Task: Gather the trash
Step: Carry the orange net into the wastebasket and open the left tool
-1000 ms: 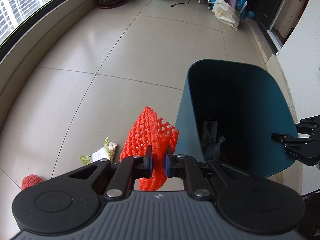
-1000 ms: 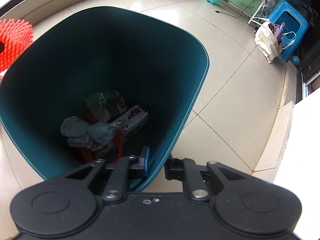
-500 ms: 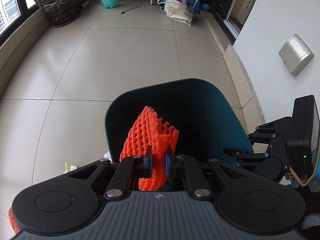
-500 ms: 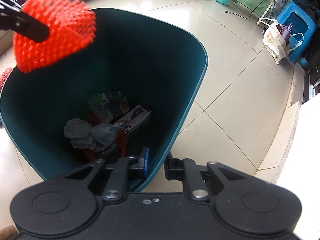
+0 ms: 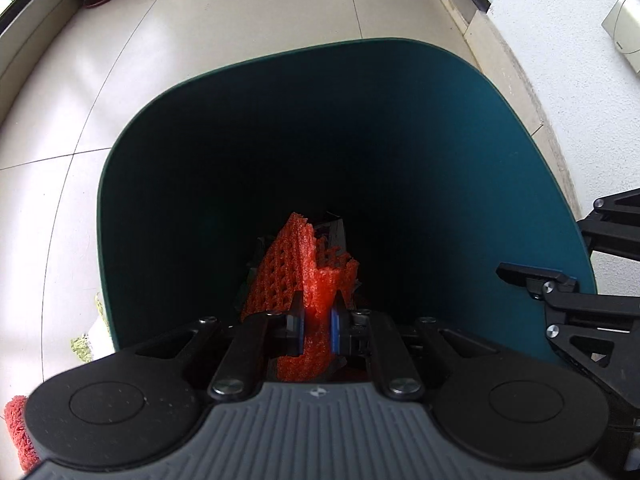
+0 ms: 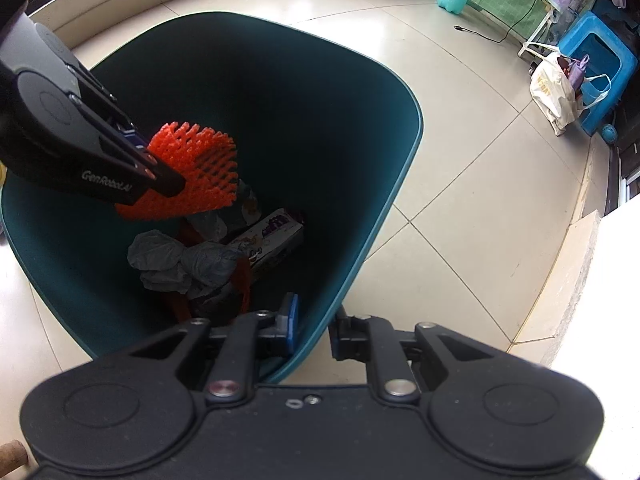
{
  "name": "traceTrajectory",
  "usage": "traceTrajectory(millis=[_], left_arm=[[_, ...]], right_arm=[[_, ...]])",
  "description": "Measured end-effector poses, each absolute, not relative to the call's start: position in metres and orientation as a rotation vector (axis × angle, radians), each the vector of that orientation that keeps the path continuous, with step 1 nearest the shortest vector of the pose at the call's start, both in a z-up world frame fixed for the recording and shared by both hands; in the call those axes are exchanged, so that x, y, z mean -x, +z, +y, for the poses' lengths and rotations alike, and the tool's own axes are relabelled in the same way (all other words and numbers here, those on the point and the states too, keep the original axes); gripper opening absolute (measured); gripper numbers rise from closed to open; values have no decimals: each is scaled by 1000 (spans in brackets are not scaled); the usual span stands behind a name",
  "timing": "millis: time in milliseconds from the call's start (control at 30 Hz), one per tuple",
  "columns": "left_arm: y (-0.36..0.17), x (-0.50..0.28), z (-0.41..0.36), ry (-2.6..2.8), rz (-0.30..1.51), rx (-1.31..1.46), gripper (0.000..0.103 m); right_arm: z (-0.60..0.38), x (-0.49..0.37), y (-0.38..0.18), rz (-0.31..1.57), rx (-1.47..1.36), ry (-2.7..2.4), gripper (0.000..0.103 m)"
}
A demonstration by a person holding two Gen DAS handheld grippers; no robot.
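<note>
left gripper [image 5: 317, 322] fingers clamping orange foam net [image 6: 192, 174] inside bin [image 6: 404, 184], right gripper [image 6: 314, 326] pinching bin rim

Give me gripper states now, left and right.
Left gripper: shut on the orange foam net, over the open teal bin.
Right gripper: shut on the teal bin's rim.

The bin [image 6: 360, 92] is showing deep teal, its inside going nearly black. The foam net [image 6: 196, 168] is glowing bright orange-red in an open lattice pattern (blue pads [image 5: 335, 328] are flanking it). Grey crumpled paper [image 6: 180, 260] and a purple-printed white box [image 6: 272, 236] are lying on the bin's bottom. Cream tiles [image 6: 480, 184] are gleaming around.
</note>
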State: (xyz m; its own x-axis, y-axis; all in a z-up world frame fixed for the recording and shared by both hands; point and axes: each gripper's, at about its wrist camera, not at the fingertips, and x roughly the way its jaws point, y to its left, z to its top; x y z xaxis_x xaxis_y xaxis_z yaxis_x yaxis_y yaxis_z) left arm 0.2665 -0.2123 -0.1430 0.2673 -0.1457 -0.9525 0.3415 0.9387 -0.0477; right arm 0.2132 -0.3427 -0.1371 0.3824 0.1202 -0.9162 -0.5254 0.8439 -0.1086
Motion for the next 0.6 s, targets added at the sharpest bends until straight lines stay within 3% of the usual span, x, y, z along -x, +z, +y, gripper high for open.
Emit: traceTrajectory(millis=[533,567,600], left_arm=[[-158,-262,-212,-376,1294,-174,17],[-157,-260,-211,-378,1292,-177,20],[-156,-259,-211,-380,1290,-174,30]], right_arm=[[-343,-211,-137,1112,420,427,15],[-343,-211,-137,1113,421,427,15],[-342,-211,-137,1113,422,426,15]])
